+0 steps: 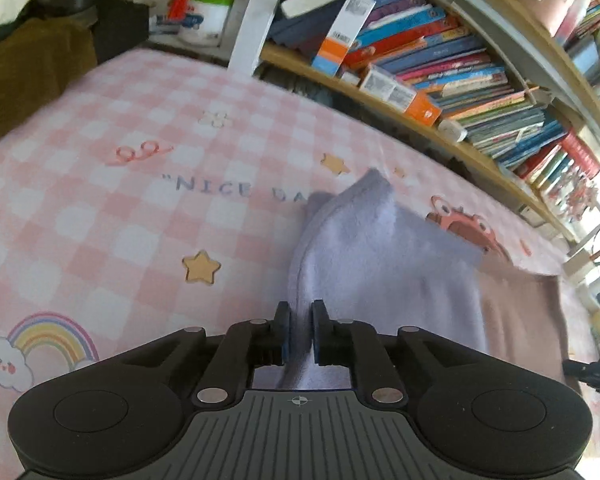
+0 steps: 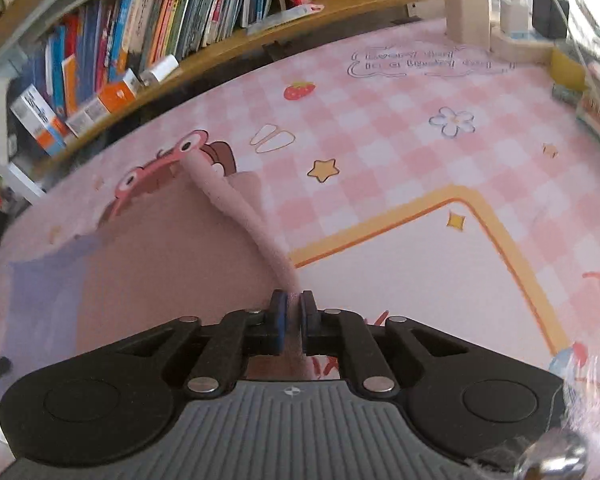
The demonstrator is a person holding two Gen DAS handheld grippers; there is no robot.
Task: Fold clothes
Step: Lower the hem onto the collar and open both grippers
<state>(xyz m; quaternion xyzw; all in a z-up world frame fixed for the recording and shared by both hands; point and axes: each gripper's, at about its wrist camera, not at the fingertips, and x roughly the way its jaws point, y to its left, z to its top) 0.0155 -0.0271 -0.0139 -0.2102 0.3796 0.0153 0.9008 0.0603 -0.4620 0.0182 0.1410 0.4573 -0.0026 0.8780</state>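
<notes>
Left wrist view: left tongs (image 1: pixel 300 326) pinched narrow on the lavender edge of the fleece garment (image 1: pixel 380 256), which lies on the pink checked bench (image 1: pixel 100 208).

Right wrist view: right tongs (image 2: pixel 293 312) clamp the garment's pink rolled edge (image 2: pixel 236 216). Both edges gripped; judged early, fold not yet laid over, flattening remains.
</notes>
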